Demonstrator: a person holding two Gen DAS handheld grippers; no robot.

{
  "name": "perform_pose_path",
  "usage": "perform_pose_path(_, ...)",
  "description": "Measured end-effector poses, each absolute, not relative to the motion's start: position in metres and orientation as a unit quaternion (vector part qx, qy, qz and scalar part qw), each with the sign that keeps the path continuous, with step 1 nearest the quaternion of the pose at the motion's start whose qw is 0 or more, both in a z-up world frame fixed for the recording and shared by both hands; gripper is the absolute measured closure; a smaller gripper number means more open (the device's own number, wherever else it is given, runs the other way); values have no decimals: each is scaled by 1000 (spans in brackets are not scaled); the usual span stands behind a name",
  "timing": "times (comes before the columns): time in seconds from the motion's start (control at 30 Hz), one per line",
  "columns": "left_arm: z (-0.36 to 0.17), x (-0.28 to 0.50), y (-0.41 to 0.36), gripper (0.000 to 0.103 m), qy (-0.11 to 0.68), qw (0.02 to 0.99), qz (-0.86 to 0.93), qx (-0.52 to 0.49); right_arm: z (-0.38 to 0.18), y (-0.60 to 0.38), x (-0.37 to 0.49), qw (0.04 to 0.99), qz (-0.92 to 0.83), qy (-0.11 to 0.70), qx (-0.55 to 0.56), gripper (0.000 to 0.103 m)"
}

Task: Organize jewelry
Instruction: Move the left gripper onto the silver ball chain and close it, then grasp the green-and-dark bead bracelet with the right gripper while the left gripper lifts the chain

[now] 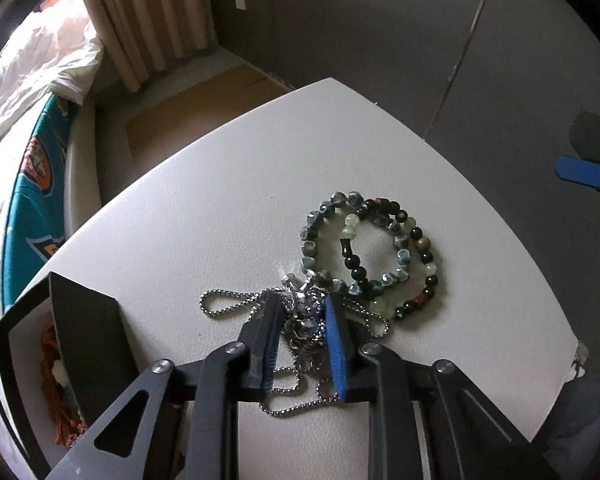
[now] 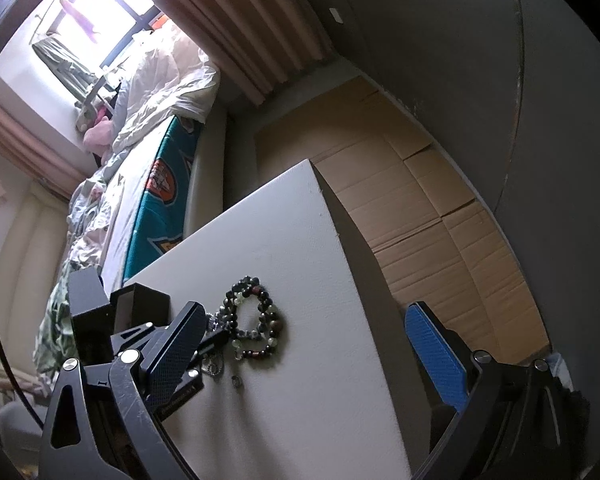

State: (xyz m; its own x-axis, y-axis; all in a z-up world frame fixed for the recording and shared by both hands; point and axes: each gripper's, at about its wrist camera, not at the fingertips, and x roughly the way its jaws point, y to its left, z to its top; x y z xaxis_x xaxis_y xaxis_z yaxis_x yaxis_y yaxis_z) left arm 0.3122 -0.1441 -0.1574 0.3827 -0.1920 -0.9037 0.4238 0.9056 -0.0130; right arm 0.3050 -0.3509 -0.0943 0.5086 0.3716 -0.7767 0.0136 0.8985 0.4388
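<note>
Jewelry heaped near the middle of a white table [image 1: 220,208]: silver chain necklace [image 1: 296,332] tangled in loops, with a small clear-stone pendant at its far end, and just beyond it two beaded bracelets [image 1: 364,252] overlapping one another, one of grey-blue faceted beads, the other of dark, red and pale green beads. Left gripper [image 1: 302,312] lowered onto the chain pile, jaws narrowed to a small gap with the knot of chain and pendant bits sitting between the black finger and the blue-padded finger; whether the pads actually pinch the metal, impossible to tell. Loops of chain spilling out to the left of the fingers and back beneath them toward the camera. Black box [image 1: 80,344] open at the table's left edge, lid raised, pale lining inside, with an orange tasselled piece [image 1: 56,392] lying in it. Right gripper [image 2: 308,344] held off to the right side of the table, jaws spread wide and holding nothing, one finger over the tabletop near the left gripper, the blue-padded finger out past the table edge above flattened cardboard [image 2: 420,208] on the floor. Bed with rumpled white bedding [image 2: 148,92] and a teal sheet beyond the table, beside a curtain [image 2: 252,28].
</note>
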Motion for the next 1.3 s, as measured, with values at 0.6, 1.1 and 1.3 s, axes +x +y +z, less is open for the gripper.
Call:
perform_pose_path(0.6, -114, 310, -98, 98, 496, 848, -188, 21, -128, -297, 324, 816, 139, 539, 156, 43)
perform_pose_path(1.1, -77, 308, -67, 98, 453, 876, -167, -15, -151, -264, 336, 811, 118, 568, 79, 91)
perform_pose_path(1.3, -64, 302, -65, 98, 440, 883, -166, -14, -134, -273, 327, 817, 130, 554, 94, 93)
